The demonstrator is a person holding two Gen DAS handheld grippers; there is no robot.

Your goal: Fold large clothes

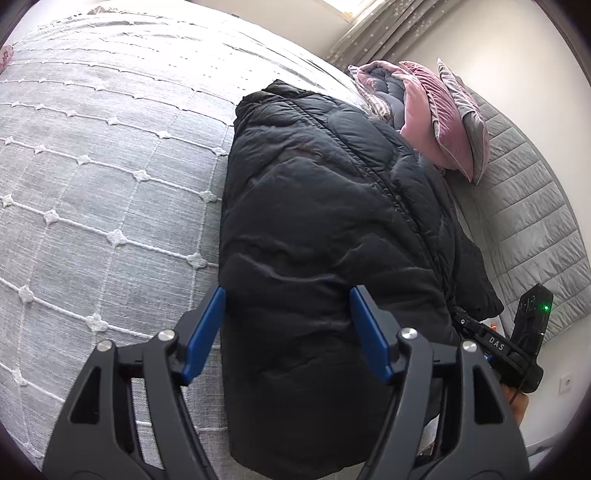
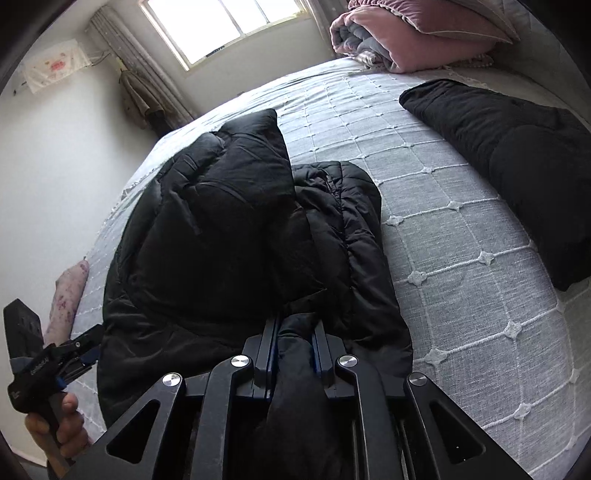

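Observation:
A black puffer jacket lies loosely folded on the grey bedspread. My left gripper stands open over its near end, with the left blue pad at the jacket's edge and the right pad above the fabric. In the right wrist view the same jacket lies crumpled. My right gripper is shut on a bunched fold of its near hem. The left gripper shows at the jacket's left edge, and the right gripper shows beside its right edge.
A second black garment lies folded at the bed's right. Pink and grey pillows and a rolled quilt are piled at the head, also seen as pillows. A window is behind. A person's hand holds the left gripper.

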